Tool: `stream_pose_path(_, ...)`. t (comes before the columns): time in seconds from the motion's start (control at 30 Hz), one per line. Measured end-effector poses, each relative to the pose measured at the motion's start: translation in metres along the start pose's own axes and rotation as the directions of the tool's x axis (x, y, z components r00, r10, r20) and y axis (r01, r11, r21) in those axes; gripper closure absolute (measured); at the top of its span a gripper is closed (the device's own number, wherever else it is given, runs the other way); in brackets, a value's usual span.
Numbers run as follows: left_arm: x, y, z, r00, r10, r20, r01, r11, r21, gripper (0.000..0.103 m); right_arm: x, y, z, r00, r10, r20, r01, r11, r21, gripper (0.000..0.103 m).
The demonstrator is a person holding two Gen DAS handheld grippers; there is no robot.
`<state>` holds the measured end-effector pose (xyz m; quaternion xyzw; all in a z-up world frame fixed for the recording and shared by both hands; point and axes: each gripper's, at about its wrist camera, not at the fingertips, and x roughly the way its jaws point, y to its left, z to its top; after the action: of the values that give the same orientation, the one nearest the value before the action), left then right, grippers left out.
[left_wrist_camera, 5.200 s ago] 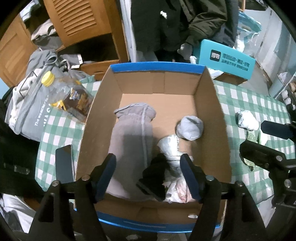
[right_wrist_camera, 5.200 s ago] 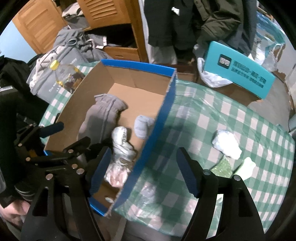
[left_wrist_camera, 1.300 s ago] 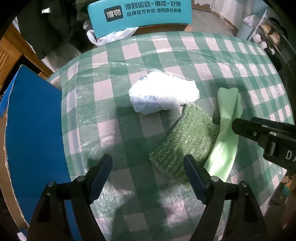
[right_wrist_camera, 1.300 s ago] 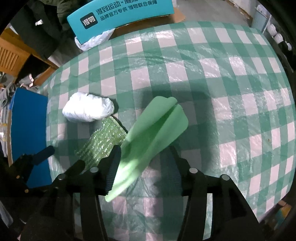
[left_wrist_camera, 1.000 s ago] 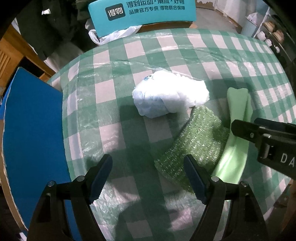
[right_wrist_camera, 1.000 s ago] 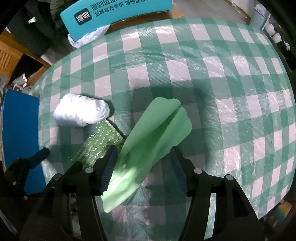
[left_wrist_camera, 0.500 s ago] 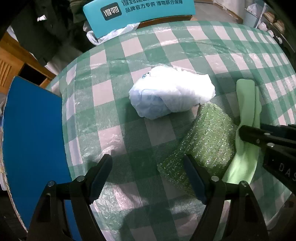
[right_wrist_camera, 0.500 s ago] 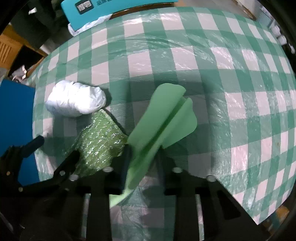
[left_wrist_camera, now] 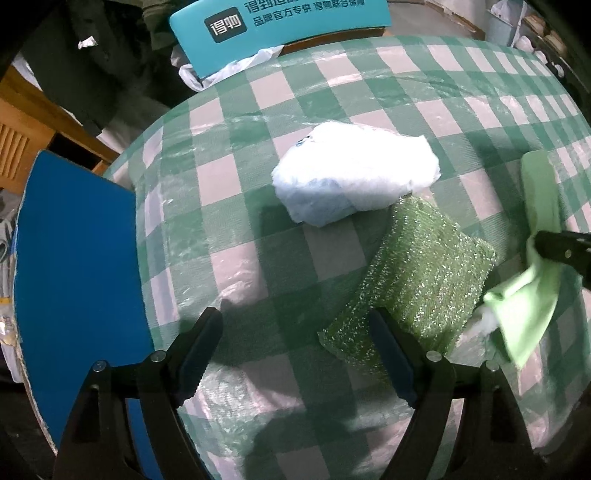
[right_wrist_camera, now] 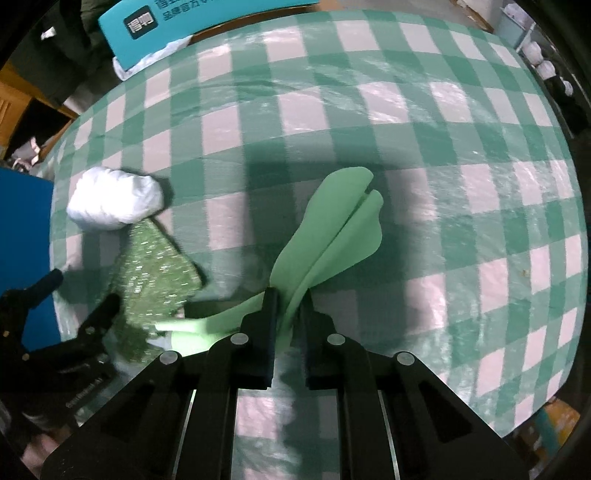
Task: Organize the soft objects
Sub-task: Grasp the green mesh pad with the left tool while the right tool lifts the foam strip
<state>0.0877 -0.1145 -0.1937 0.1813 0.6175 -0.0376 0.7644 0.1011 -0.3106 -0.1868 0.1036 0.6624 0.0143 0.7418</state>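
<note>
Table w/ green-white check cloth (right_wrist_camera: pixel 443 122) is filling both views; blue-sided cardboard box (left_wrist_camera: pixel 74 258) is standing at its left edge, only outer wall showing. Teal sign (left_wrist_camera: pixel 280 26) is sitting beyond the far rim.

Three soft items are lying on cloth, none in box yet. White wadded bundle (left_wrist_camera: pixel 354 181) is resting nearest the box. Glittery green scrub pad (left_wrist_camera: pixel 413 273) is touching it on the near side. Pale green cloth (right_wrist_camera: pixel 332 236) is lying just beside the pad, on the side away from the box.

Step in hand, judging: pick-up of pale green cloth by R gripper (right_wrist_camera: pixel 288 306). Its tongs are pressing together on cloth's near end, fabric bunching between them; far end looks to be lying on table. Cloth looks limp, prob. will drape and drag on lift.

L gripper (left_wrist_camera: pixel 295 332) is hovering w/ tongs spread wide, holding nothing; its right tong is overlapping the pad's near corner in view, contact can't tell.

Next move calls for: lifting cloth clear of the pad, carrying leftward over box wall, letting go inside. L looks placed to close on pad or bundle.

View diffs: R wrist cam is showing the pinch itself and cloth's full forked shape. L wrist cam is catching only one R tong at frame edge and a cloth strip, but is giving bundle, pad and box wall much clearer. Box interior is hidden in both.
</note>
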Motion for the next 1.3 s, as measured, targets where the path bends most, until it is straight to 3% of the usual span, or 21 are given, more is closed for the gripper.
stream_pose_path(0.13, -0.003, 0.007, -0.004, 1.000, 0.004, -0.012, -0.004, 1.000, -0.018, 0.020, -0.004, -0.011, 0.001, 1.000, 0.001, 0.005, -0.001, 1.000, 0.011, 0.094)
stream_pose_path(0.3, -0.011, 0.013, -0.005, 0.998, -0.067, -0.008, 0.067, 0.997, -0.043, 0.020, -0.011, -0.020, 0.003, 1.000, -0.020, 0.022, 0.019, 1.000, 0.018, 0.094)
stream_pose_path(0.5, -0.018, 0.003, -0.005, 0.995, -0.094, 0.011, 0.094, 0.996, -0.003, 0.017, -0.009, -0.029, -0.002, 1.000, -0.010, 0.025, 0.008, 0.999, 0.053, 0.092)
stream_pose_path(0.57, -0.018, -0.003, -0.004, 0.994, -0.106, 0.008, 0.106, 0.994, 0.015, 0.017, -0.009, -0.029, -0.004, 1.000, -0.001, 0.025, -0.001, 0.998, 0.063, 0.080)
stream_pose_path(0.63, -0.017, -0.009, -0.004, 0.993, -0.115, 0.006, 0.114, 0.993, 0.032, 0.017, -0.010, -0.031, -0.005, 0.999, 0.018, 0.033, -0.021, 0.997, 0.078, 0.060)
stream_pose_path(0.7, -0.015, -0.015, -0.004, 0.994, -0.112, 0.002, 0.112, 0.992, 0.053, 0.016, -0.010, -0.032, -0.004, 0.999, 0.023, 0.037, -0.026, 0.996, 0.088, 0.053)
stream_pose_path(0.97, -0.007, -0.028, 0.001, 0.997, -0.072, 0.006, 0.071, 0.994, 0.088, 0.016, -0.009, -0.036, -0.002, 0.999, 0.020, 0.033, -0.024, 0.993, 0.112, 0.045)
stream_pose_path(1.23, -0.007, -0.034, 0.003, 0.998, -0.053, 0.034, 0.049, 0.993, 0.106, 0.017, 0.002, -0.025, -0.001, 0.999, -0.033, 0.026, 0.030, 0.995, 0.096, 0.042)
stream_pose_path(1.3, -0.007, -0.035, 0.002, 0.998, -0.054, 0.040, 0.049, 0.993, 0.108, 0.022, 0.004, -0.020, -0.001, 0.998, -0.057, 0.030, 0.054, 0.996, 0.077, 0.042)
